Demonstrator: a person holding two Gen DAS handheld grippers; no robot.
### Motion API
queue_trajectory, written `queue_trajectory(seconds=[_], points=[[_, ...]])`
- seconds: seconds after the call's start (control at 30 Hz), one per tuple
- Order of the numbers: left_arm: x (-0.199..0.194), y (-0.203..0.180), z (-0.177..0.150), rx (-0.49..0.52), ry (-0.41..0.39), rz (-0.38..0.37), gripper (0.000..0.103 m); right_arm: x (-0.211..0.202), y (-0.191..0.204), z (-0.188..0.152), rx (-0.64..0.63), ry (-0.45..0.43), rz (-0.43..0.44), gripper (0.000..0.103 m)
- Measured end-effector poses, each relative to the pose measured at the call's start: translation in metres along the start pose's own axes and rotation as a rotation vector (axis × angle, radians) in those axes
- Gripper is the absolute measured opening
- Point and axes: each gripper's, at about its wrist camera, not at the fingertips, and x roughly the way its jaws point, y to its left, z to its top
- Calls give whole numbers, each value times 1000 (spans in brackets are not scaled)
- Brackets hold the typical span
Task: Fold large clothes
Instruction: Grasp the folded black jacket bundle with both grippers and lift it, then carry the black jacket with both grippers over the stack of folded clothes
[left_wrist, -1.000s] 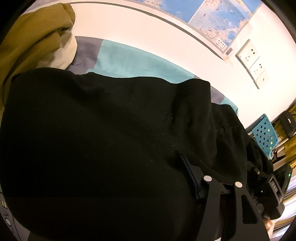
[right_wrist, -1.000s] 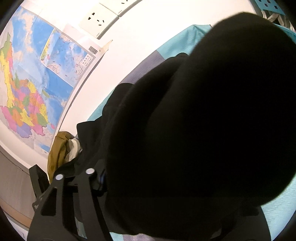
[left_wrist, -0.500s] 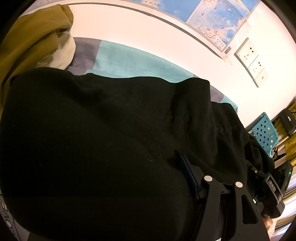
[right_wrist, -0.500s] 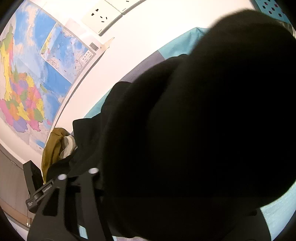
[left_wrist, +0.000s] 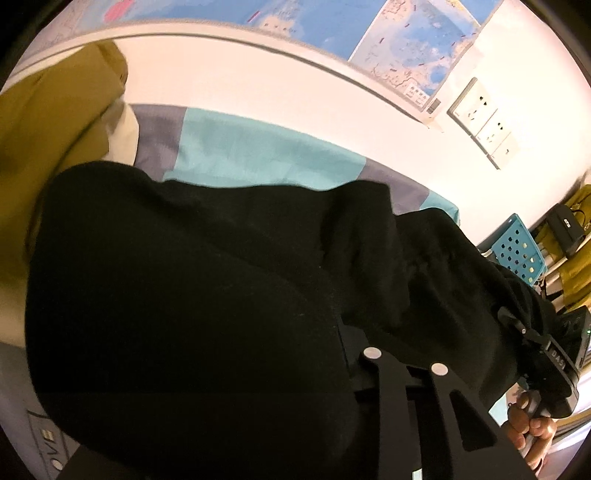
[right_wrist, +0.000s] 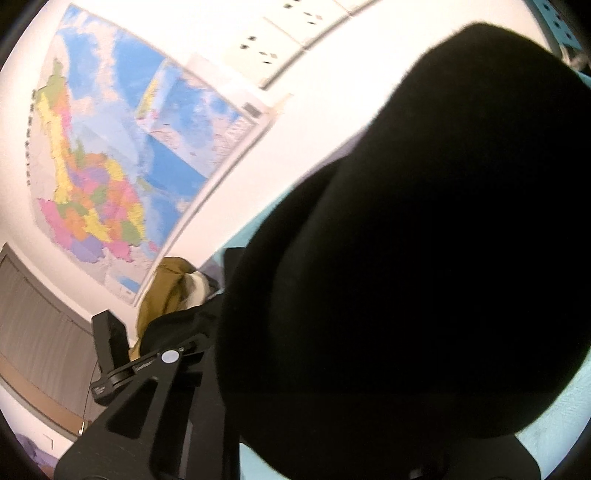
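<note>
A large black garment (left_wrist: 184, 277) lies on a bed with a teal and grey sheet (left_wrist: 258, 155) and fills most of both views. In the left wrist view it drapes over my left gripper (left_wrist: 295, 332), whose jaws are closing with black cloth between them; the fingertips are hidden under the fabric. A bulge of the same garment (right_wrist: 424, 240) covers my right gripper (right_wrist: 295, 339), whose jaws are likewise closing on cloth. The right gripper's body (left_wrist: 546, 358), held by a hand (left_wrist: 532, 432), sits at the garment's right end. The left gripper's body (right_wrist: 110, 350) shows at the lower left.
An olive garment (left_wrist: 48, 129) with a cream piece is heaped at the left end of the bed. A wall with maps (right_wrist: 110, 166) and sockets (left_wrist: 484, 122) runs right behind the bed. A blue perforated basket (left_wrist: 517, 251) stands past the bed's right end.
Both grippers have risen and taken the black cloth up with them. Their fingers have drawn closer together. More of the wall and maps shows in both views.
</note>
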Motion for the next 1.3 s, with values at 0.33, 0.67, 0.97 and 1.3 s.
queue_trajectory(seconds=[0.33, 0.67, 0.97, 1.3], points=[[-54, -11, 37, 72, -88, -42, 24, -34, 59, 28, -111, -62, 96, 19], [-126, -16, 75, 135, -220, -53, 23, -52, 119, 45, -221, -108, 182, 19], [-221, 5, 118, 175, -416, -2, 23, -41, 199, 66, -319, -159, 323, 19], [-299, 101, 173, 110, -555, 127, 23, 32, 308, 60, -419, -126, 513, 19]])
